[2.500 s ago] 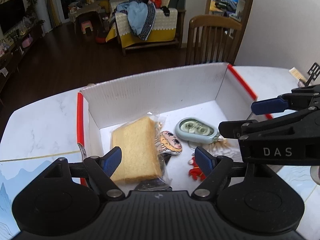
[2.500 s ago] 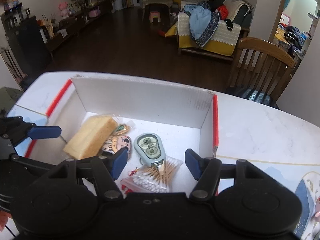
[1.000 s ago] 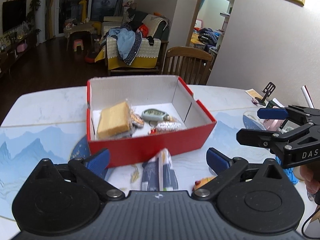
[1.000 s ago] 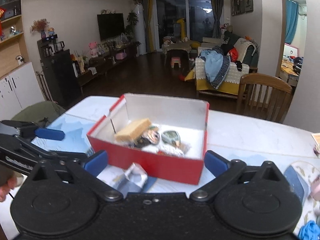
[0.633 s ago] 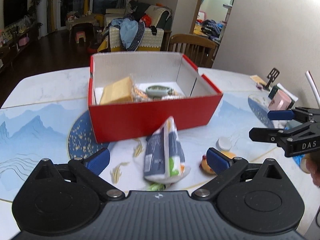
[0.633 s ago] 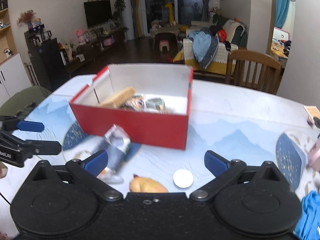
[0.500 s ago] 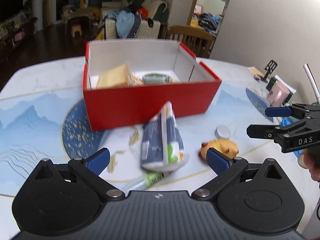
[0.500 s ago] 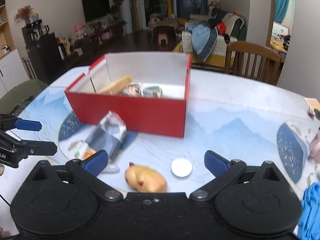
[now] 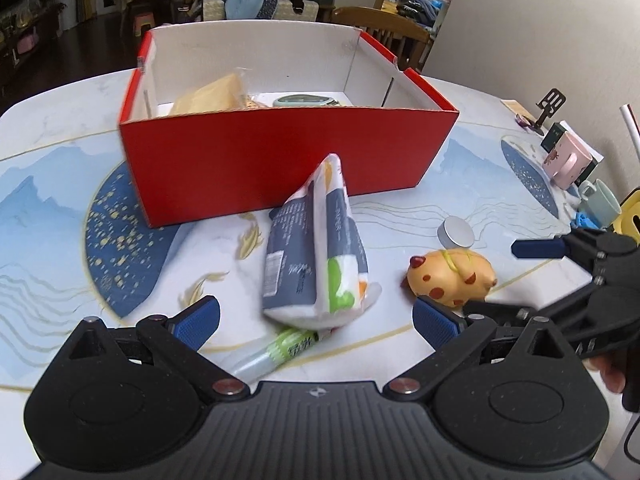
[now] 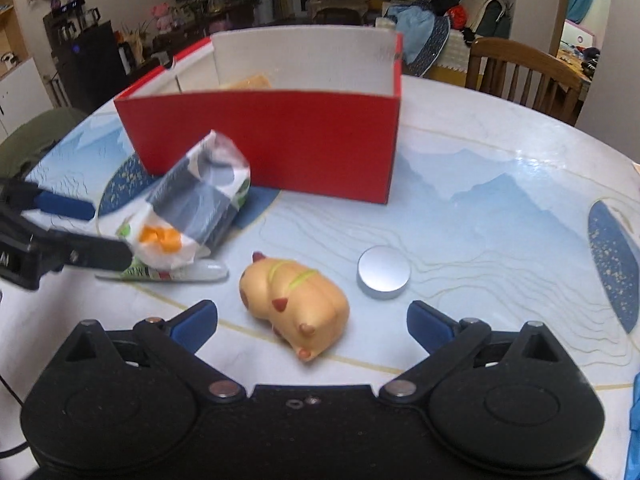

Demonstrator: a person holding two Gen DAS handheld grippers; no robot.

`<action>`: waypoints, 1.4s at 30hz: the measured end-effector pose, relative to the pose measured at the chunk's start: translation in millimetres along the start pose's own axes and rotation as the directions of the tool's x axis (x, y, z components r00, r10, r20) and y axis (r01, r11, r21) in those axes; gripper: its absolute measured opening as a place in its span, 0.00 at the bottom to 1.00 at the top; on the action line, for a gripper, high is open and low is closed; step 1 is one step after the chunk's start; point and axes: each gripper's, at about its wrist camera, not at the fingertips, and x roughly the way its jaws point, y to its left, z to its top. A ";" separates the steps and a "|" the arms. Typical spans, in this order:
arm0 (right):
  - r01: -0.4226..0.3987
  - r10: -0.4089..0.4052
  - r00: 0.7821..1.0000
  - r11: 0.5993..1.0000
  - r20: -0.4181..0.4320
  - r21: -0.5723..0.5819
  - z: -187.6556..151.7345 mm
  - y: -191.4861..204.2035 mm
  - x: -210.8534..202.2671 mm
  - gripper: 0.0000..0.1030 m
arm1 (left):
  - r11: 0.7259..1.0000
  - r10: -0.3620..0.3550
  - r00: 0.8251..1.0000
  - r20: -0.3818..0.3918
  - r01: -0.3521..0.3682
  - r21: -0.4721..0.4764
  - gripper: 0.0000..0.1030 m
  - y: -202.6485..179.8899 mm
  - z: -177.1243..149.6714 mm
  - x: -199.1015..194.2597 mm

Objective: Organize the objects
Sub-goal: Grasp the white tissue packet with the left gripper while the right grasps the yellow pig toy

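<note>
A red box (image 9: 280, 156) (image 10: 272, 144) with white inner walls stands mid-table and holds a yellow sponge (image 9: 208, 98) and a pale green case (image 9: 306, 100). In front of it lies a grey-blue and white tissue pack (image 9: 316, 252) (image 10: 196, 208) over a green-white tube (image 9: 276, 350) (image 10: 176, 274). A yellow squishy pig toy (image 9: 452, 274) (image 10: 294, 300) and a round silver tin (image 9: 456, 232) (image 10: 384, 272) lie to the right. My left gripper (image 9: 316, 320) is open, low over the pack. My right gripper (image 10: 312, 320) is open around the pig toy.
The table (image 10: 500, 208) has a blue mountain print. A pink mug (image 9: 568, 160), a pale green mug (image 9: 600, 204) and a phone stand (image 9: 550, 108) sit at its right edge. A wooden chair (image 10: 524, 76) stands behind. Blue cloth (image 10: 634, 428) lies bottom right.
Both grippers pulled back out of the box and came down low over the table. The left one now faces the tissue pack, the right one the pig toy.
</note>
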 end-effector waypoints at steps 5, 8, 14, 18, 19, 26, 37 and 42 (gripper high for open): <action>-0.008 0.008 0.999 1.000 -0.047 -0.006 -5.4 3.5 16.9 0.92 | 0.999 0.021 1.000 -0.017 -0.021 0.044 1.00 -7.0 13.2 20.0; -0.007 0.007 0.999 1.000 -0.052 -0.010 -7.0 6.0 21.9 0.90 | 0.998 0.031 0.999 -0.030 -0.029 0.057 1.00 -8.4 19.4 31.6; -0.006 0.006 0.998 1.000 -0.055 0.003 -6.6 6.5 27.8 0.85 | 0.996 0.056 0.996 -0.072 -0.051 0.071 1.00 -9.0 26.2 52.1; -0.008 0.008 0.998 1.000 -0.060 0.002 -5.0 8.2 30.7 0.78 | 0.992 0.078 0.994 -0.082 -0.070 0.101 1.00 -12.4 27.8 60.9; -0.007 0.007 0.998 1.000 -0.062 0.003 -4.5 8.4 31.4 0.77 | 0.993 0.079 0.993 -0.088 -0.070 0.099 1.00 -11.9 28.2 63.0; 0.003 -0.002 0.998 1.000 -0.062 0.022 -2.7 7.6 34.0 0.72 | 0.996 0.061 0.993 -0.101 -0.053 0.075 0.89 -8.6 28.5 67.0; 0.013 -0.012 0.998 0.999 -0.054 0.032 -3.3 8.1 29.2 0.60 | 0.998 0.051 0.993 -0.109 -0.046 0.042 0.48 -4.9 27.8 61.7; 0.015 -0.013 1.000 0.997 -0.025 0.074 -2.0 4.4 18.5 0.57 | 0.997 0.056 0.995 -0.084 -0.052 0.050 0.44 -5.9 28.6 50.9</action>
